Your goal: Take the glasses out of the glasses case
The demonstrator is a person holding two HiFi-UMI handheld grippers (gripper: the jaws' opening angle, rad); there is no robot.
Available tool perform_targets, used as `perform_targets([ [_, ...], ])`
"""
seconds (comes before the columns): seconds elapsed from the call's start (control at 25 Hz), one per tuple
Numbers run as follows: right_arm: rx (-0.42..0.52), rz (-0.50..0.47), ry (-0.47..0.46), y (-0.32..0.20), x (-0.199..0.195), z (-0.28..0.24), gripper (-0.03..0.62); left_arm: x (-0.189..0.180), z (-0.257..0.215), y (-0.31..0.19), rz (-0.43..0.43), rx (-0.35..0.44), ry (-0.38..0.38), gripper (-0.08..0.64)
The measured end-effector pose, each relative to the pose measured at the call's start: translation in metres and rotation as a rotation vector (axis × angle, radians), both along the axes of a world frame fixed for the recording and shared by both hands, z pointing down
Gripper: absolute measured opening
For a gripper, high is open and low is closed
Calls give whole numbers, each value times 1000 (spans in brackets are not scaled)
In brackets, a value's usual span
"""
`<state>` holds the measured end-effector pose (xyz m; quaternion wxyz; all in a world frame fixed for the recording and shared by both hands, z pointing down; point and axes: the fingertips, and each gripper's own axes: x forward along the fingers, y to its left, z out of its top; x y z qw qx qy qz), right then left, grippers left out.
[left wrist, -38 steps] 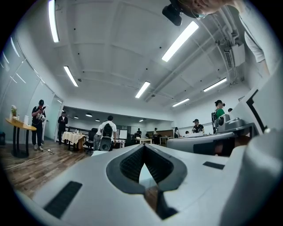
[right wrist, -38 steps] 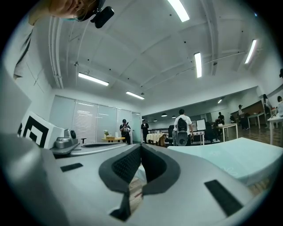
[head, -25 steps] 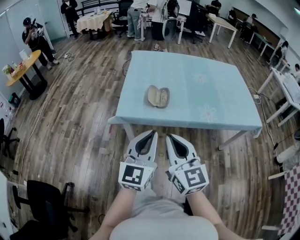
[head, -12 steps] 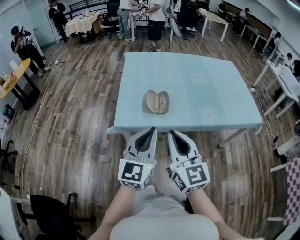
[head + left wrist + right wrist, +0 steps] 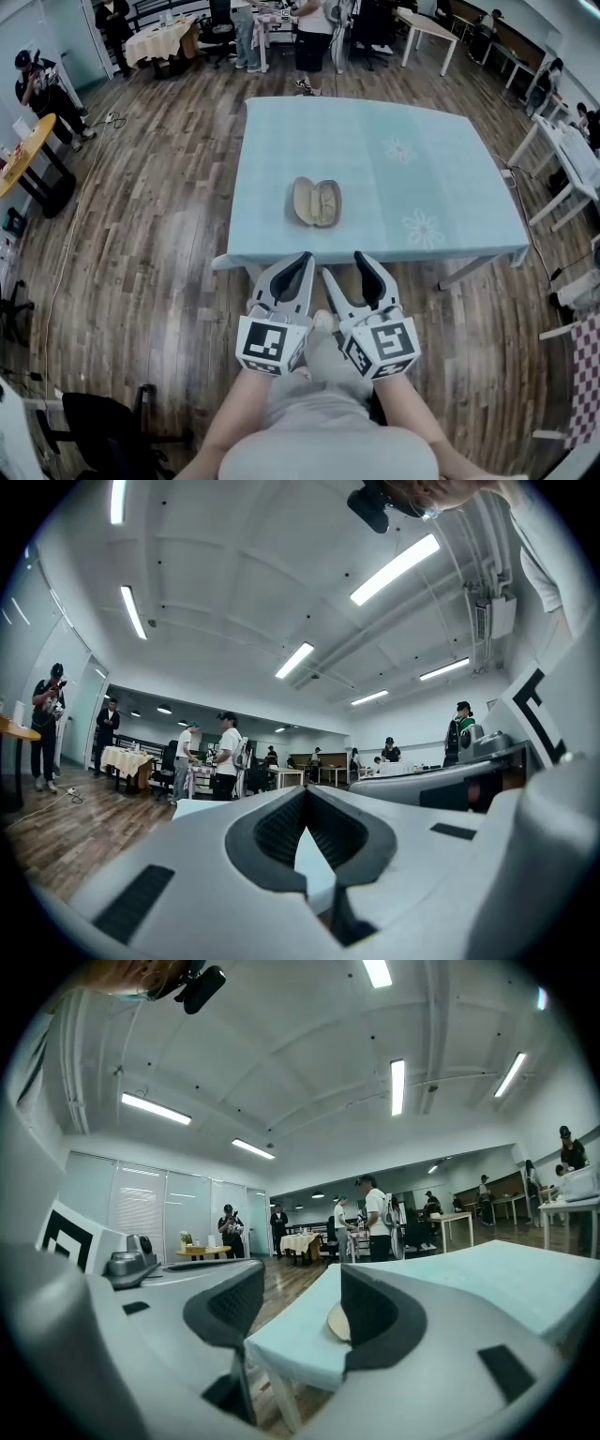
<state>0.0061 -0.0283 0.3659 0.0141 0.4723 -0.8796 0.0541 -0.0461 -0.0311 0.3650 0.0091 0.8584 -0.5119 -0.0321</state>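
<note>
The glasses case (image 5: 316, 202) lies open and flat on the pale blue desk (image 5: 422, 169), toward its near edge and left of centre. It is well apart from both claws, which are held side by side and level just short of that edge. The left claw (image 5: 307, 257) has its jaws closed tip to tip with nothing between them, while the right claw (image 5: 343, 265) has just been opening and stands wide and empty, with the desk's near corner and the case showing beyond its gap in the right gripper view.
</note>
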Motion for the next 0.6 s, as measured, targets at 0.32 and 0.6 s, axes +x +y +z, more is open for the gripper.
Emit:
perform_targets([
  [0.32, 31, -8, -56, -30, 2, -5, 288, -3, 8, -31, -5, -24, -1, 6],
  [0.6, -49, -42, -50, -65, -4, 9, 267, -7, 19, -68, -19, -44, -7, 6],
])
